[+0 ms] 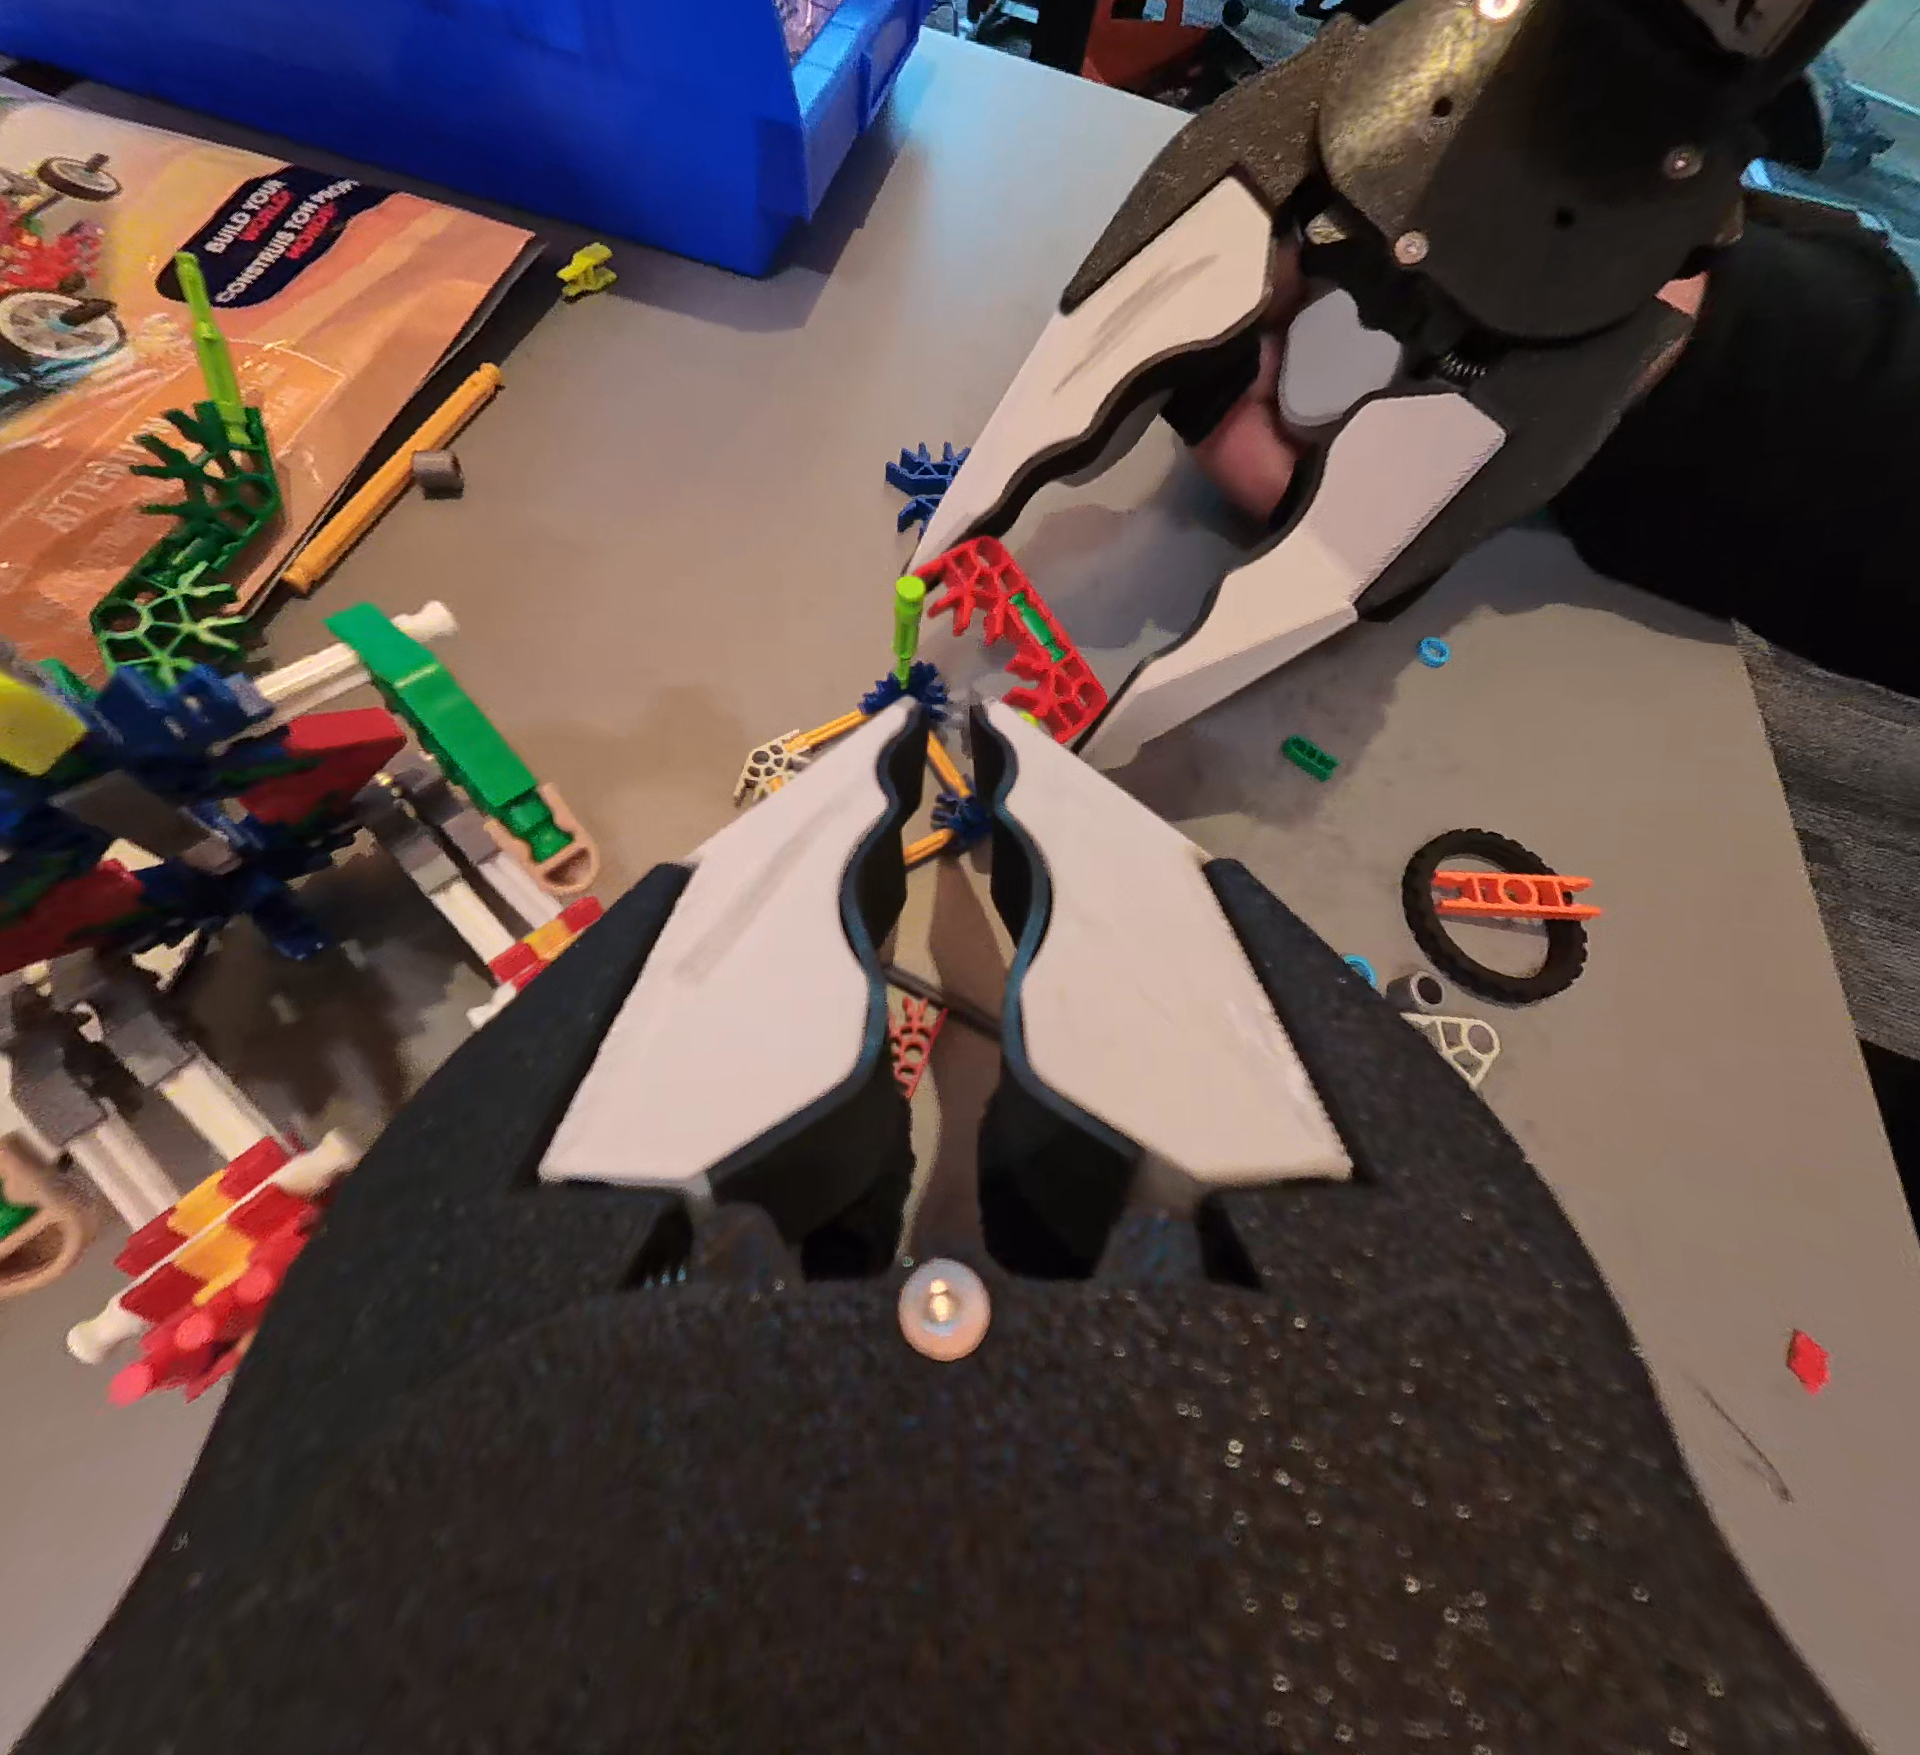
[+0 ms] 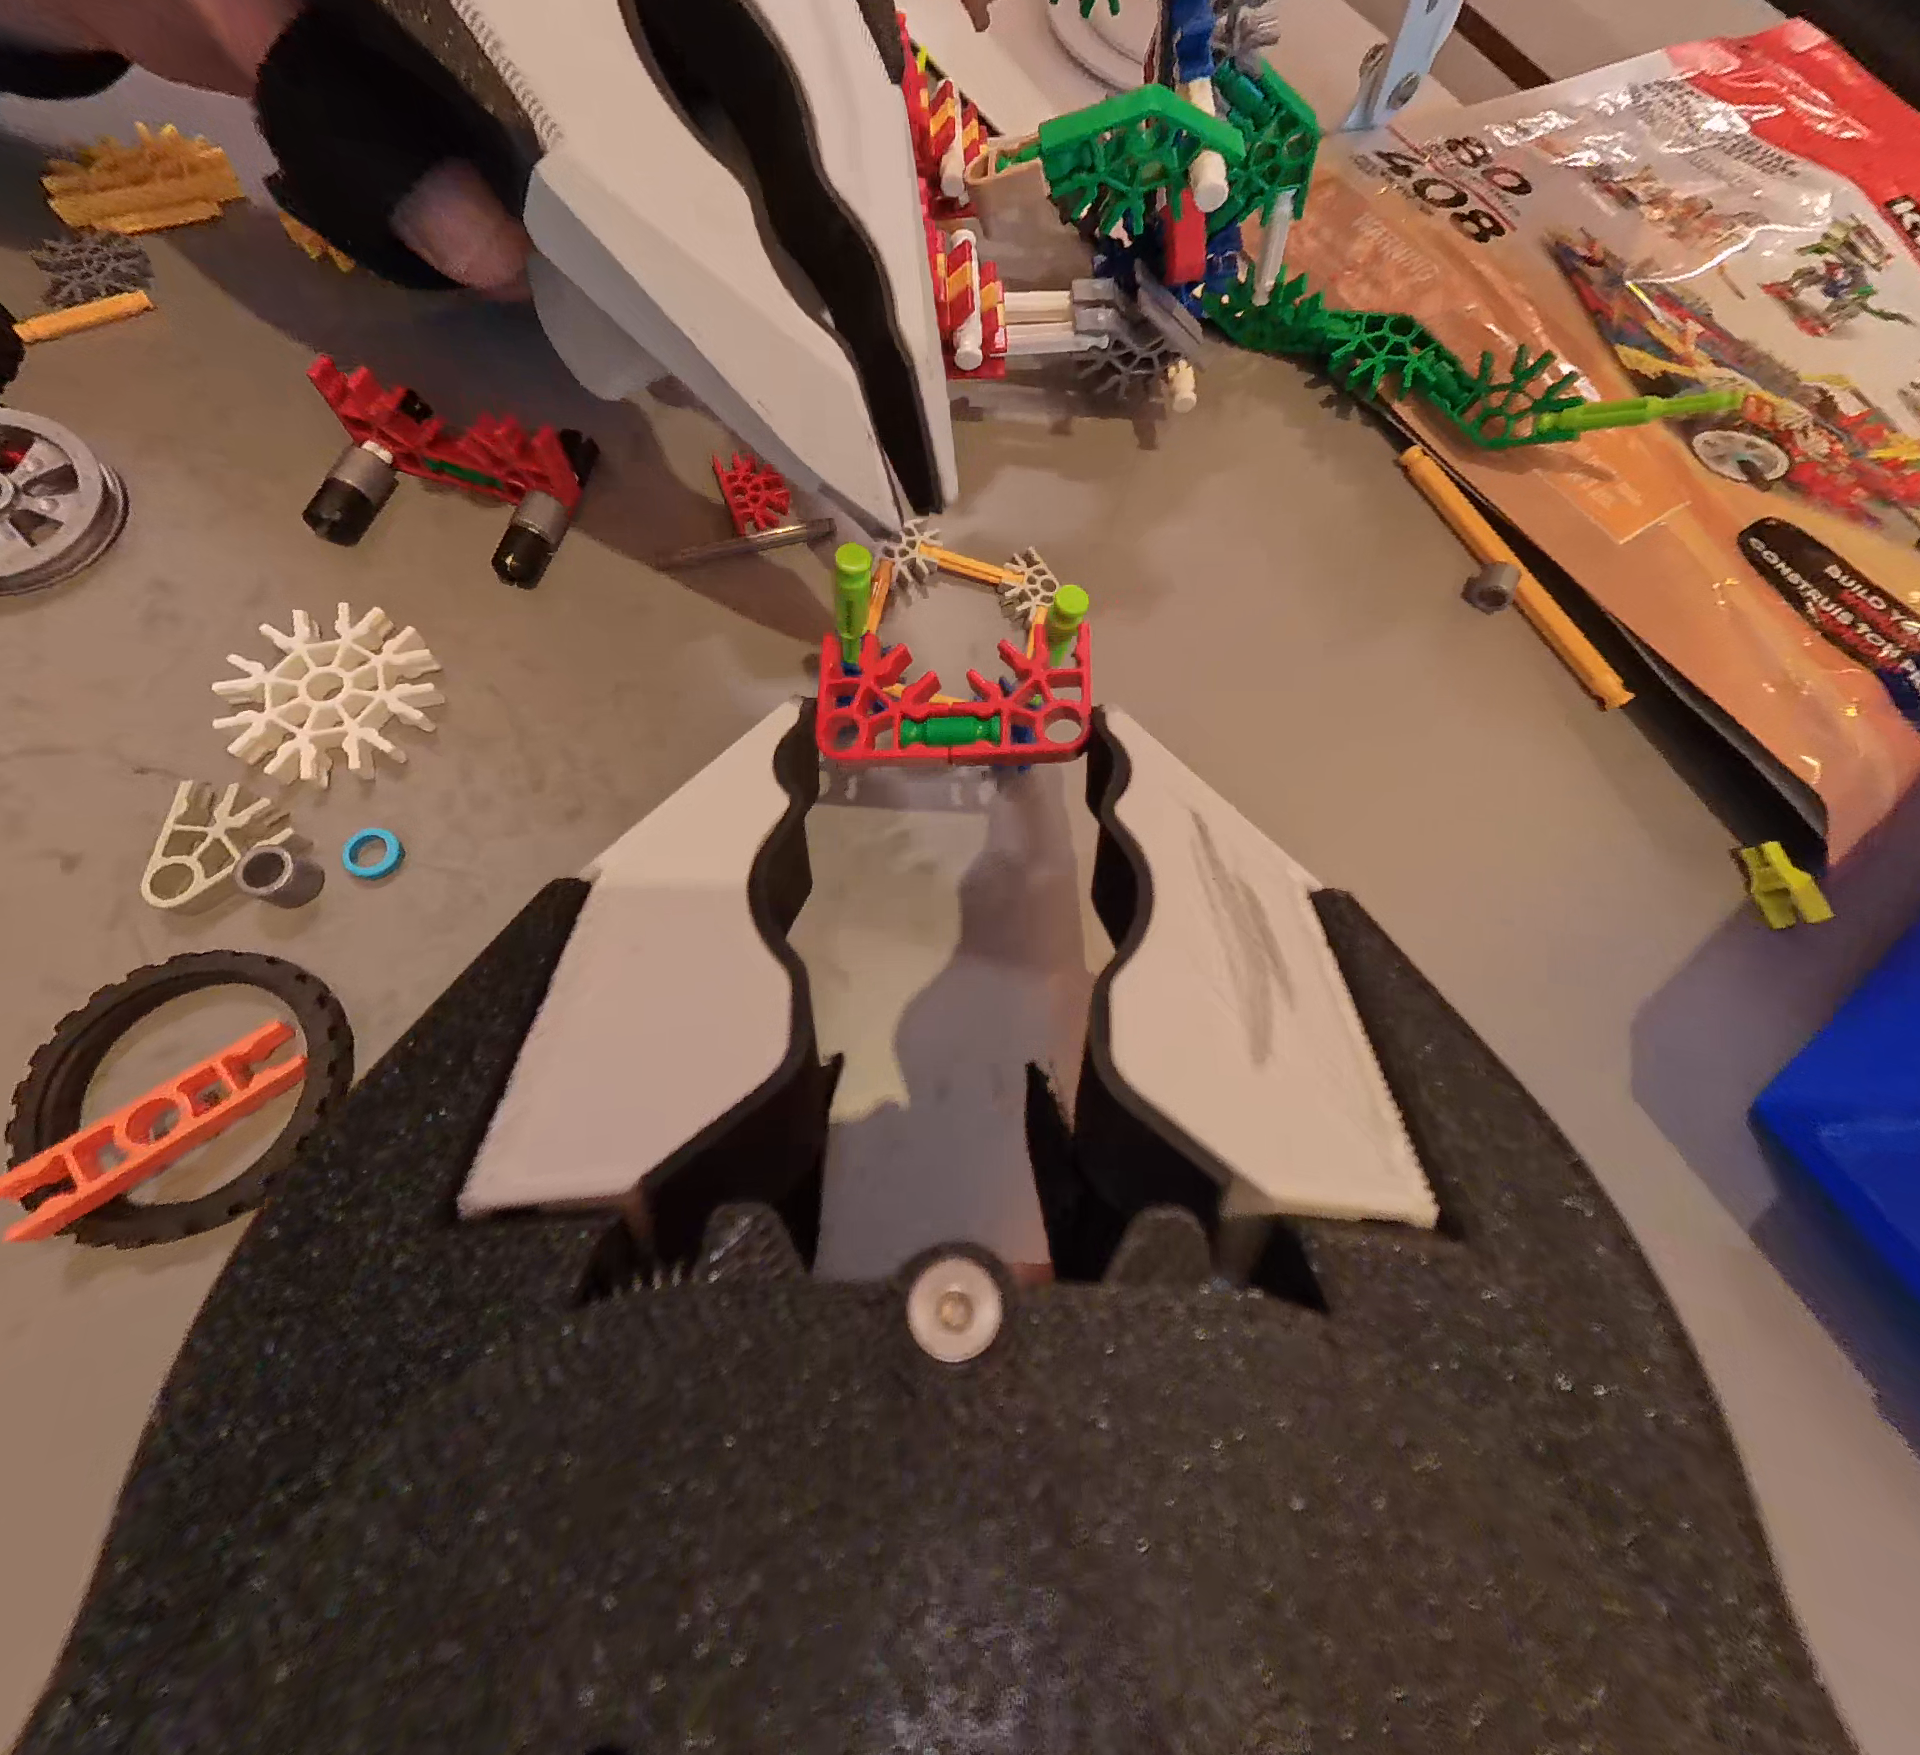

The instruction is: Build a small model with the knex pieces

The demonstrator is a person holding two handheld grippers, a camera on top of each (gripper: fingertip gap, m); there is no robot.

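A small frame [image 2: 961,567] of yellow rods with white and blue connectors lies on the grey table [image 2: 1299,666]. Two lime rods [image 2: 852,599] stand up from it. A red connector pair joined by a green rod [image 2: 951,731] stands on its near edge. My right gripper [image 2: 951,723] is shut on this red piece, one fingertip on each end. In the left wrist view it [image 1: 1013,656] straddles the red piece [image 1: 1023,656]. My left gripper [image 1: 945,713] is closed to a narrow gap over the frame [image 1: 940,760], by a blue connector [image 1: 902,692]. In the right wrist view it [image 2: 914,510] touches a white connector [image 2: 912,552].
A big multicolour model [image 1: 208,770] stands at left, by an instruction booklet [image 1: 312,323] and a blue bin [image 1: 468,22]. A tyre with an orange piece [image 1: 1496,916], a white snowflake connector [image 2: 327,692], a red wheeled piece [image 2: 447,453] and small loose parts lie about. A person's gloved hand [image 2: 395,178] holds the left gripper. My two grippers' fingertips are within a few centimetres of each other.
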